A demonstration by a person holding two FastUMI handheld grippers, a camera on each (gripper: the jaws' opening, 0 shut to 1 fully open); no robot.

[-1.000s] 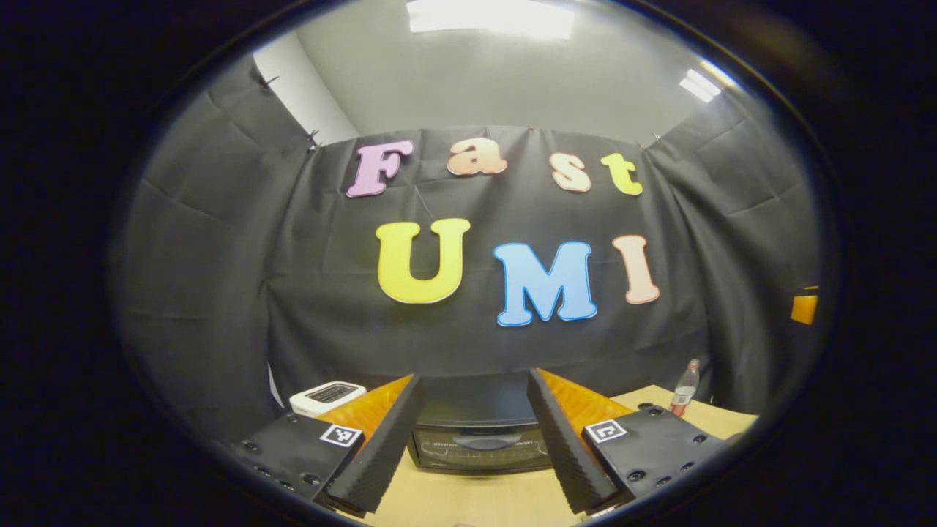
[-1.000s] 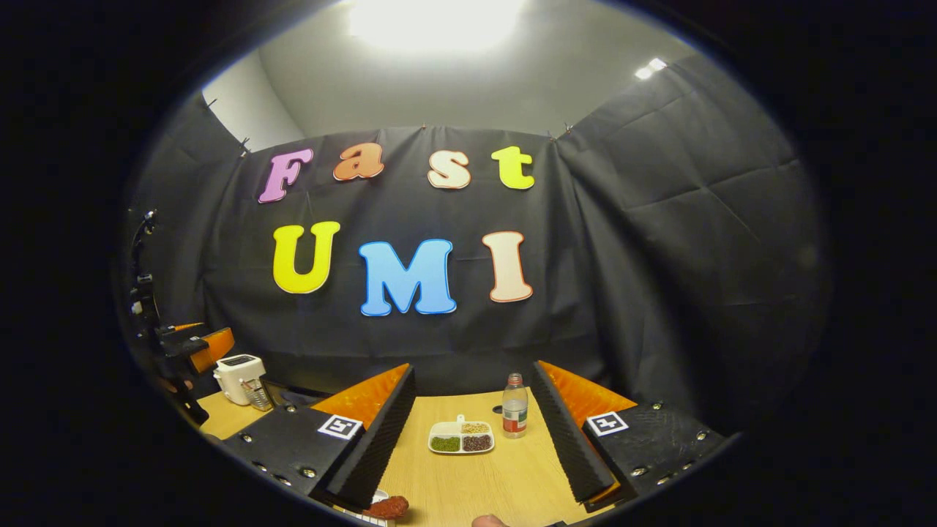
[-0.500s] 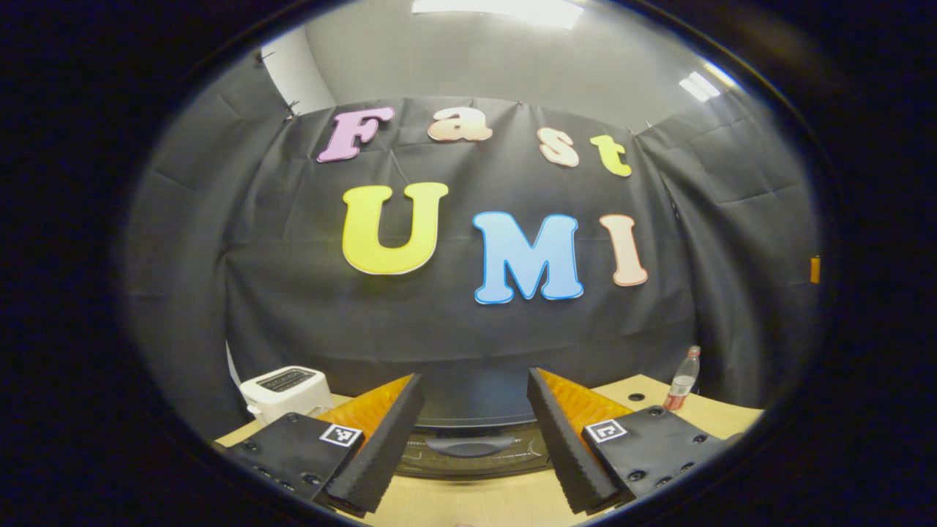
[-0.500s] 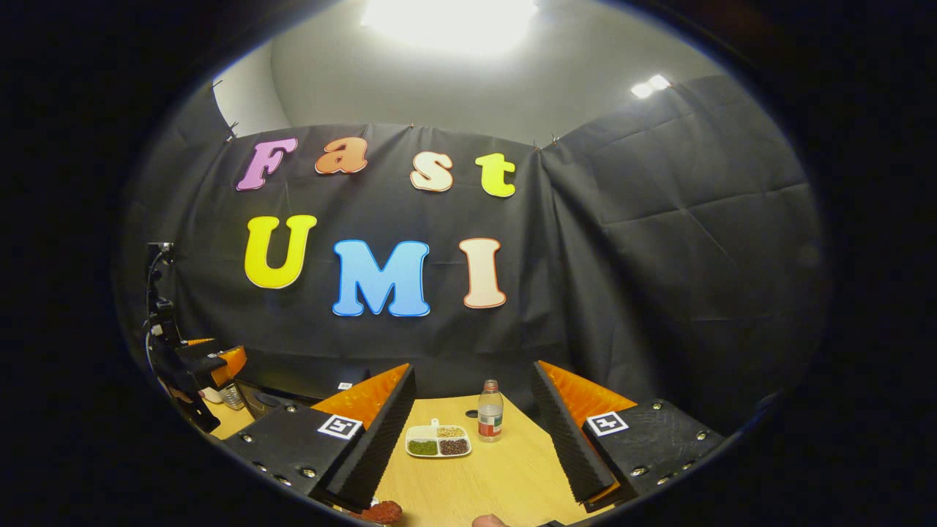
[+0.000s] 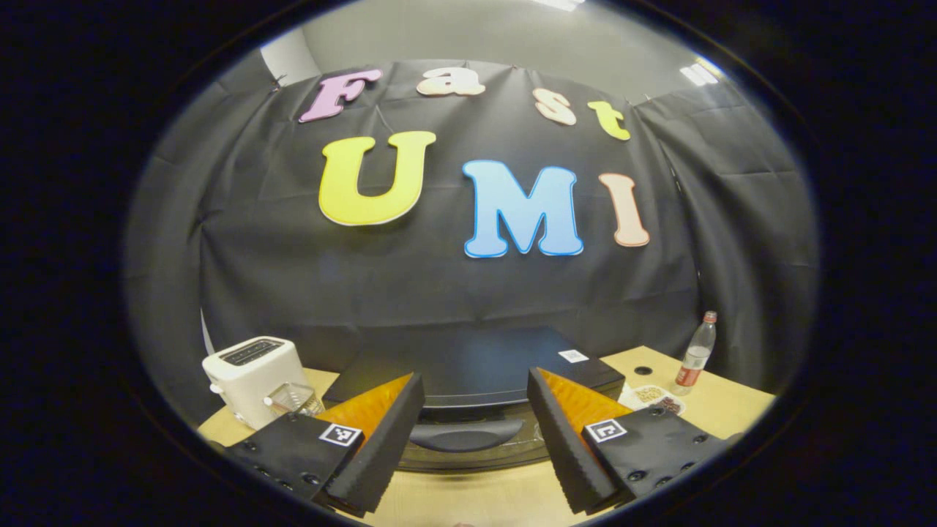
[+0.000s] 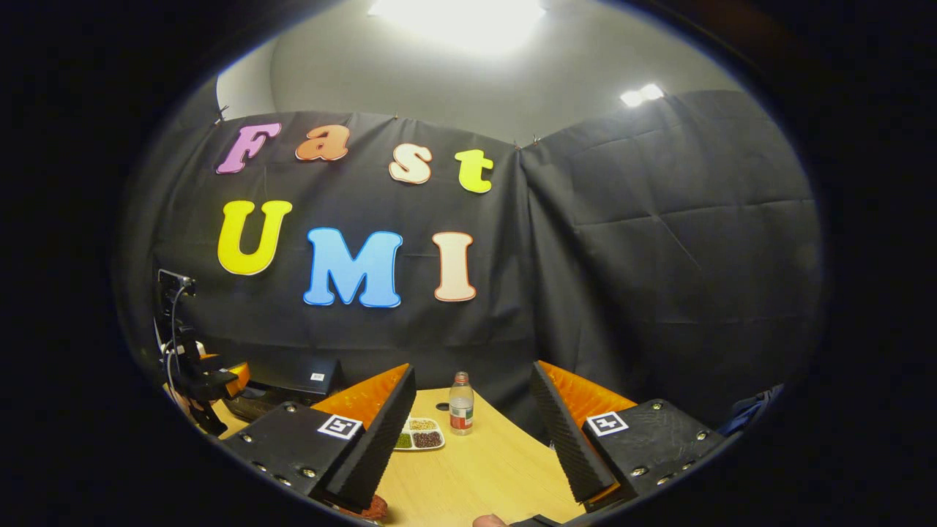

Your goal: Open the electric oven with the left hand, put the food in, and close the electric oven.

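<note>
In the left gripper view, the left claw [image 5: 474, 439] is spread wide and pinches nothing. The black oven [image 5: 476, 366] sits low in the middle of the frame, on the desk [image 5: 483, 498]. Its curved handle [image 5: 463, 437] shows between the two fingers, and its door looks closed. A white toaster [image 5: 252, 377] stands at lower left. A bottle [image 5: 695, 351] stands at lower right.

In the right gripper view, the right claw [image 6: 472, 446] is spread wide too, holding nothing. A red bit of food [image 6: 372, 506] peeks out at the bottom edge, by the left finger. A tray [image 6: 416, 435] of beans and the bottle [image 6: 460, 405] sit farther back.
</note>
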